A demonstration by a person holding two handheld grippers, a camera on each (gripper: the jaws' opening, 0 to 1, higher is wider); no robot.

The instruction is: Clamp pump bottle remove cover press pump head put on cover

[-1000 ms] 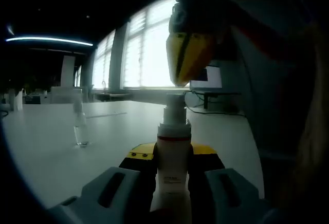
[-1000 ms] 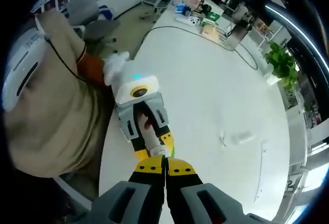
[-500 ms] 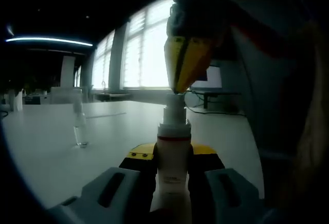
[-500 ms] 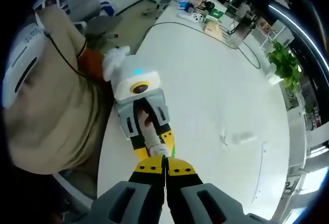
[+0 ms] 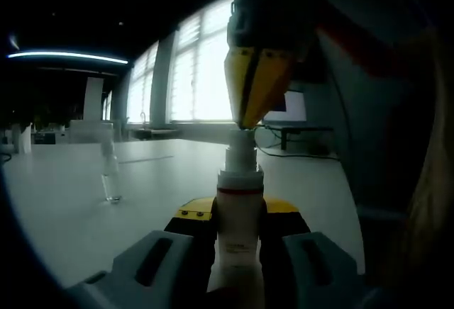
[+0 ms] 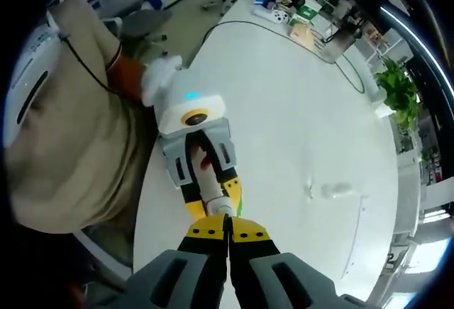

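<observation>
Pressing step: left hand-held gripper (image 5: 237,234) clamps the bottle (image 5: 239,217) upright between its jaws, right hand-held gripper (image 6: 228,229), jaws together, bears on the pump head (image 5: 240,154) from above; next, likely recover the cover (image 5: 111,178) left on the bench (image 5: 64,195).

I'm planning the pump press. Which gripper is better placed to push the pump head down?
The right gripper, I'd judge. Its shut tips sit at the top of the pump head, pointing down. The left gripper is clamped around the pump bottle, holding it upright, so it should stay put.

Dim, backlit by bright windows (image 5: 202,68)
</observation>
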